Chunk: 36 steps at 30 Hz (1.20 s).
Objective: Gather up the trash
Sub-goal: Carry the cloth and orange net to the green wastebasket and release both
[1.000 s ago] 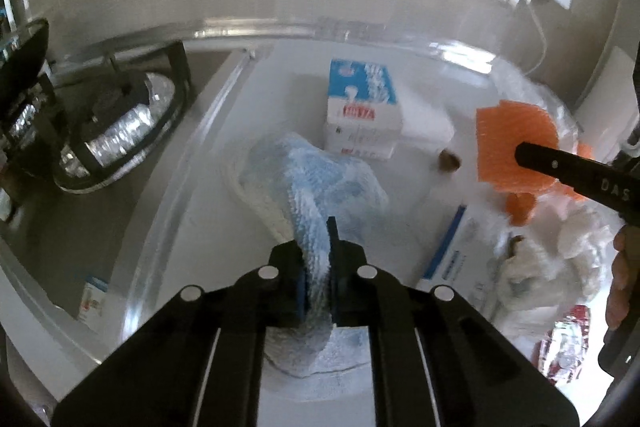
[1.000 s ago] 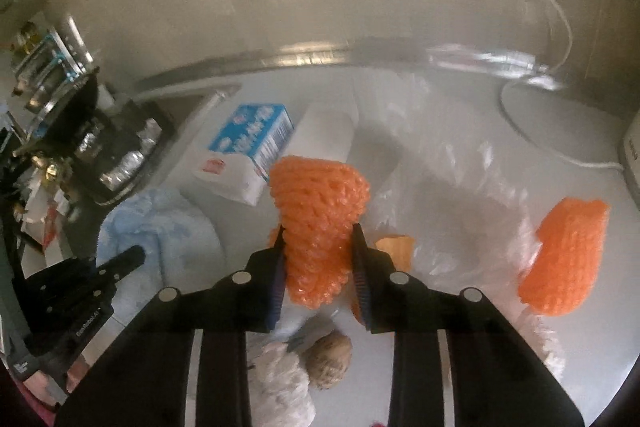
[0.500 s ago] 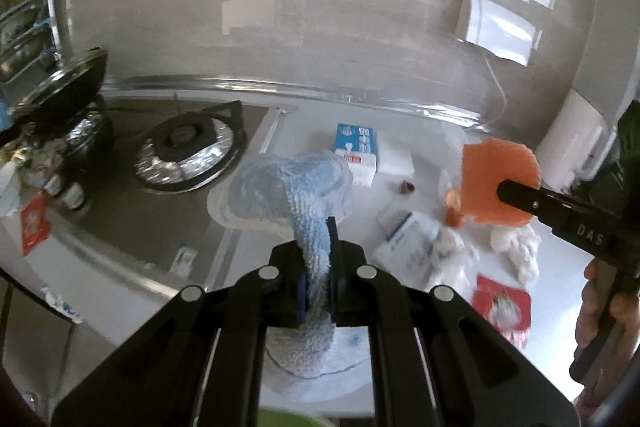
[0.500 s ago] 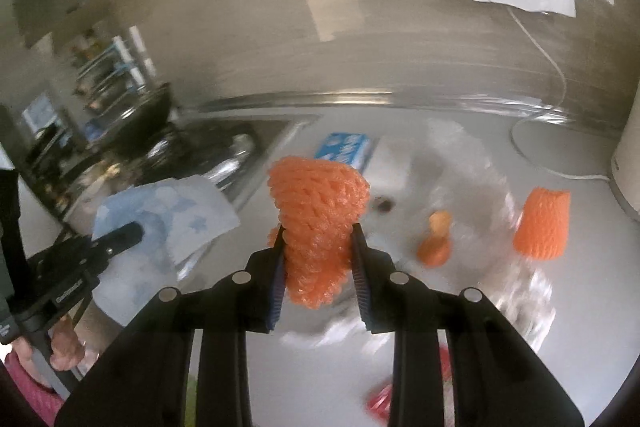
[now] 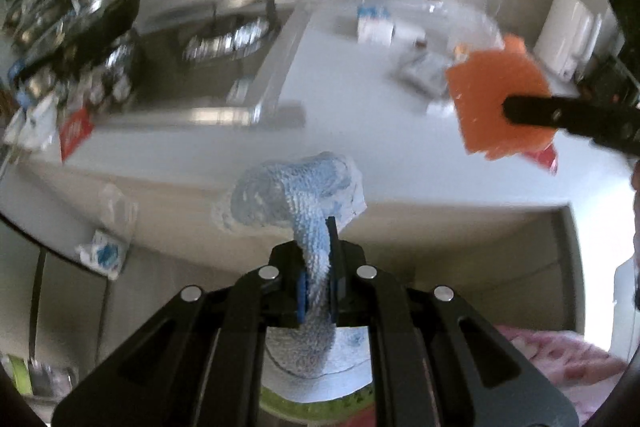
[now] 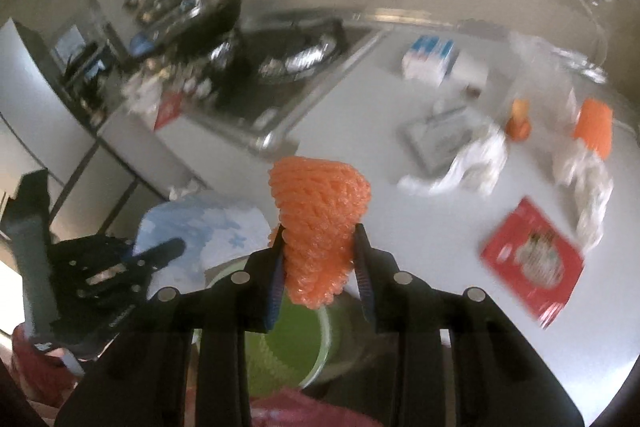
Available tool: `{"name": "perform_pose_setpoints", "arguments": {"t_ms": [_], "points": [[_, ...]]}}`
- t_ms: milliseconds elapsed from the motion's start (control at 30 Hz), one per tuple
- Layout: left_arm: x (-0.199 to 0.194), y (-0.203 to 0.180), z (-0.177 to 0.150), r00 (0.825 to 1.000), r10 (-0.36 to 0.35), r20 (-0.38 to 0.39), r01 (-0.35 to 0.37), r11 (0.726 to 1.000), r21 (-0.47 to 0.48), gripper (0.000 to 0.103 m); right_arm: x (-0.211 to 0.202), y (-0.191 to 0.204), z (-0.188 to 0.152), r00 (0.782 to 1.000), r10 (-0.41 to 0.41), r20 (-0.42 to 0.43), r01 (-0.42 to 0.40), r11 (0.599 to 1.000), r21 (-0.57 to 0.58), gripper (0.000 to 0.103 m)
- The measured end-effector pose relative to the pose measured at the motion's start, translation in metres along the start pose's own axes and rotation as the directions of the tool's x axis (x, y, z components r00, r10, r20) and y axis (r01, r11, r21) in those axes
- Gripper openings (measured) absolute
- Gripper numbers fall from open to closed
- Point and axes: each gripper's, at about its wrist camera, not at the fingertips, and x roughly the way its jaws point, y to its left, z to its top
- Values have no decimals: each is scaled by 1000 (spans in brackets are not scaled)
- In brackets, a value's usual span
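Left wrist view: the left claw [image 5: 318, 291] is clenched on a blue cloth [image 5: 296, 195], carried off the front edge of the desk [image 5: 360, 131]. A loose flap hangs under the jaws; it could catch the rim of the green bin [image 5: 304, 405] and fall outside.

Right wrist view: the right claw [image 6: 320, 267] is grasping an orange foam net [image 6: 318, 227] above the bin [image 6: 292, 347]. The net is springy, so it might bounce out when released. Both claws crowd one opening and may collide.
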Motion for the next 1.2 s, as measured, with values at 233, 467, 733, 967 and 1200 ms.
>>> {"name": "perform_pose_setpoints", "arguments": {"t_ms": [233, 467, 733, 967, 1200], "points": [[21, 10, -43, 996, 67, -58, -69, 997, -42, 56, 14, 36, -24, 996, 35, -85, -40, 998, -58, 33], [-2, 15, -50, 995, 104, -4, -104, 990, -91, 71, 25, 66, -39, 990, 42, -138, -63, 986, -154, 33], [-28, 42, -45, 978, 203, 36, -194, 966, -171, 84, 60, 96, -75, 955, 99, -278, -168, 956, -239, 34], [-33, 56, -38, 964, 263, 30, -252, 946, -203, 84, 78, 113, -94, 933, 132, -335, -226, 938, -262, 76], [-31, 43, -21, 976, 211, 53, -198, 962, -185, 84, 53, 79, -73, 960, 136, -244, -184, 965, -186, 82]]}}
